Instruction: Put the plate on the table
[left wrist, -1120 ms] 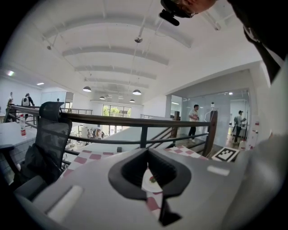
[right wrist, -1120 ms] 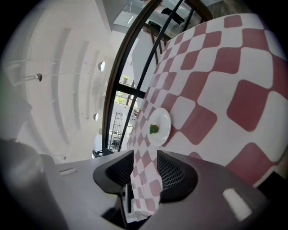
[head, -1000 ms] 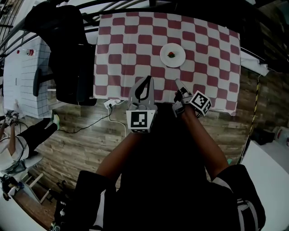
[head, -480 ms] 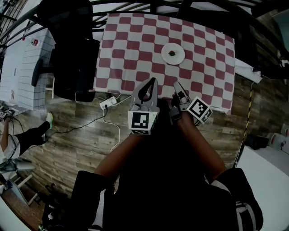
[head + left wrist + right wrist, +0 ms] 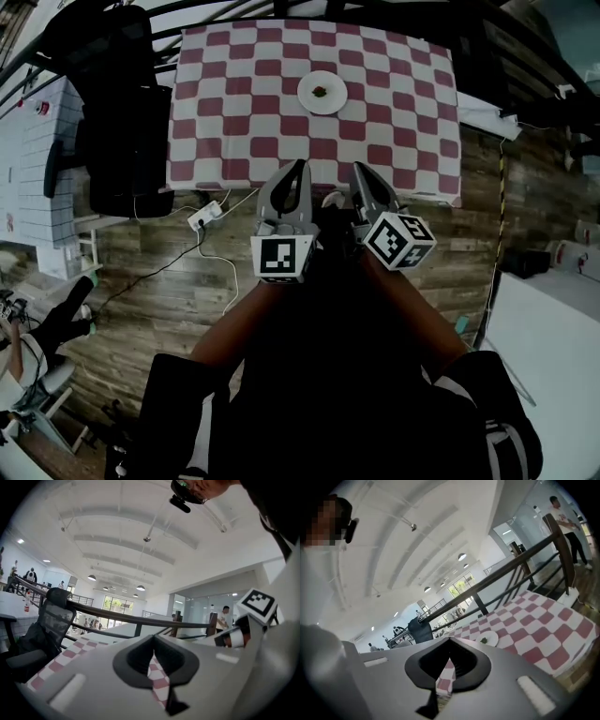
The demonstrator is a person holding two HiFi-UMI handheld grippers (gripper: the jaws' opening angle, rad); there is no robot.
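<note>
- The plate [image 5: 322,93] is seen in the upper middle of the head view. It is set flat on the red-and-white checked table [image 5: 234,122], with a small red and green morsel [image 5: 322,91] at its centre.
- The plate is touched by neither gripper. Both are held well apart from it, with their tips shown against the near edge of the cloth.
- The left gripper [image 5: 296,171] is shown at the centre of the head view. Its jaws are brought together at the tips and nothing is held between them. In the left gripper view, only checked cloth is seen through the gap behind the tips.
- The right gripper [image 5: 360,172] is held just beside it, to the right. Its jaws have just been closing and are now pressed together, with nothing gripped.
- In the right gripper view the plate is seen beyond the jaws, right of centre.
- A black office chair [image 5: 122,103] is placed at the upper left, beside the table.
- A white power strip [image 5: 202,218] is laid on the wooden floor [image 5: 159,281] below the table's left corner.
</note>
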